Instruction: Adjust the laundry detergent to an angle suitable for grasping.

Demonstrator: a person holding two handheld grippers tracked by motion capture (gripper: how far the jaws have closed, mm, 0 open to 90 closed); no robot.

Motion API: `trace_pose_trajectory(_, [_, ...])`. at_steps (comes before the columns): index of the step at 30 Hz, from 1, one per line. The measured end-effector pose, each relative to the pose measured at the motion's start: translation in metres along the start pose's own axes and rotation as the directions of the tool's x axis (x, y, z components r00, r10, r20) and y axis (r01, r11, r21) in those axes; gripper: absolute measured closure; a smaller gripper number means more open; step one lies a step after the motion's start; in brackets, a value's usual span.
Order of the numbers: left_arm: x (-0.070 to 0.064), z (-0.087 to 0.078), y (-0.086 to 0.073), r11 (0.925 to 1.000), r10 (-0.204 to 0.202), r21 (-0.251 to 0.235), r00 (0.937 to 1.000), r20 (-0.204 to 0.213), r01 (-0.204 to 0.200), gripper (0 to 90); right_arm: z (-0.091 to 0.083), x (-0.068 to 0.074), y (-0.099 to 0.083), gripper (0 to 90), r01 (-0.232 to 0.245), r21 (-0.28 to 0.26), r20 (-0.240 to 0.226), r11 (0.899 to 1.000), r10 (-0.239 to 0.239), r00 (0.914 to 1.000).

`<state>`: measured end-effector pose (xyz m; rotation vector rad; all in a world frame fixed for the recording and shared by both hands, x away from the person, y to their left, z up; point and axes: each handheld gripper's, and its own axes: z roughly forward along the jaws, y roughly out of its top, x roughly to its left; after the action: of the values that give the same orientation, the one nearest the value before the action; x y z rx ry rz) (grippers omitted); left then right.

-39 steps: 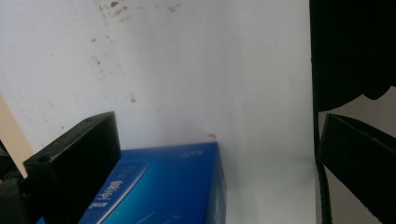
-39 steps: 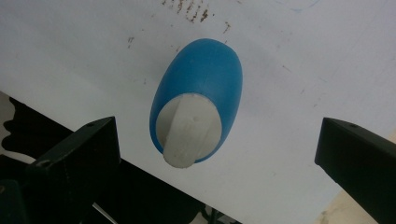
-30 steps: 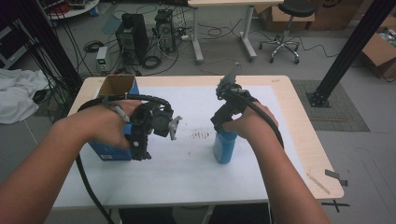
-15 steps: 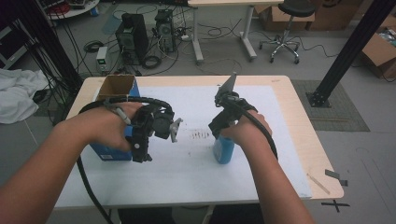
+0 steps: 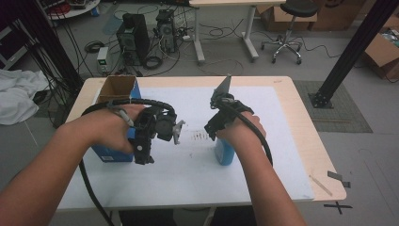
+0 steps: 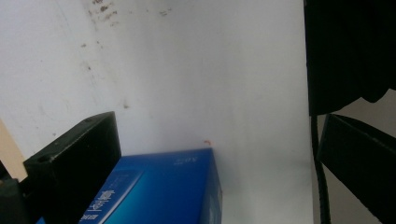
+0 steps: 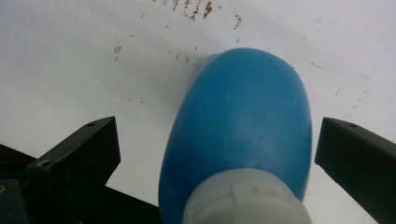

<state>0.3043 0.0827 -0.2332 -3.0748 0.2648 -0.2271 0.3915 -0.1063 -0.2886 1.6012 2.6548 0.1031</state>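
A blue bottle point(image 5: 225, 151) with a white cap point(image 7: 245, 198) stands on the white sheet, right of centre. My right gripper point(image 5: 214, 129) hovers over it; in the right gripper view the gripper point(image 7: 215, 126) is open, one jaw on each side of the bottle point(image 7: 243, 121), clear of it. A blue box point(image 5: 110, 154) with an open brown top stands at the left. My left gripper point(image 5: 142, 155) hangs above its near right corner. In the left gripper view the gripper point(image 6: 217, 128) is open, with the box point(image 6: 159, 191) below, untouched.
The white sheet point(image 5: 188, 174) covers most of the wooden table point(image 5: 310, 141). Brown specks point(image 5: 200, 136) mark the sheet between the grippers. A thin stick point(image 5: 322, 184) lies at the front right corner. Computers, cables and a chair stand on the floor beyond.
The right hand has shifted slightly left and down over the bottle. The left hand and the box have stayed in place.
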Motion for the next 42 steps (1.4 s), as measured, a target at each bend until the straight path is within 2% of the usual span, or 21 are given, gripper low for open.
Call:
trace_pose_trajectory(13, [0.0001,0.0027,0.0006,1.0000,0.001,0.002,1.0000,0.000,-0.001,0.1,0.0071,-0.0027,0.0011,2.3,-0.014,0.008,0.017,1.000,0.014,0.9998])
trace_pose_trajectory(16, [0.0004,0.0026,0.0012,1.0000,0.003,0.004,1.0000,0.000,-0.003,0.1,0.0070,-0.0036,0.0012,3.4,-0.015,0.007,0.009,1.000,0.015,0.9998])
trace_pose_trajectory(19, [0.0004,0.0029,0.0017,1.0000,0.002,0.002,1.0000,-0.001,-0.002,0.2,0.0063,-0.0042,0.0016,8.7,-0.013,0.003,0.009,1.000,0.013,0.9999])
trace_pose_trajectory(25, [0.0007,0.0040,0.0006,1.0000,-0.001,0.003,1.0000,0.000,0.001,0.2,0.0064,-0.0034,0.0030,9.0,-0.004,-0.002,0.020,1.000,0.004,0.9998])
trace_pose_trajectory(29, [0.0001,0.0044,-0.0002,1.0000,-0.007,0.004,1.0000,0.001,0.007,0.2,0.0079,-0.0010,0.0040,14.5,0.011,0.012,0.008,1.000,-0.011,0.9999])
trace_pose_trajectory(41, [0.0002,0.0054,-0.0016,1.0000,-0.004,0.008,1.0000,0.001,0.004,0.3,0.0095,-0.0025,0.0038,17.1,0.011,0.011,0.018,1.000,-0.011,0.9998])
trace_pose_trajectory(42, [0.0003,0.0060,-0.0024,0.9999,-0.016,0.004,0.9999,0.003,0.016,0.3,0.0092,-0.0023,0.0039,17.3,0.009,0.012,0.017,1.000,-0.009,0.9998])
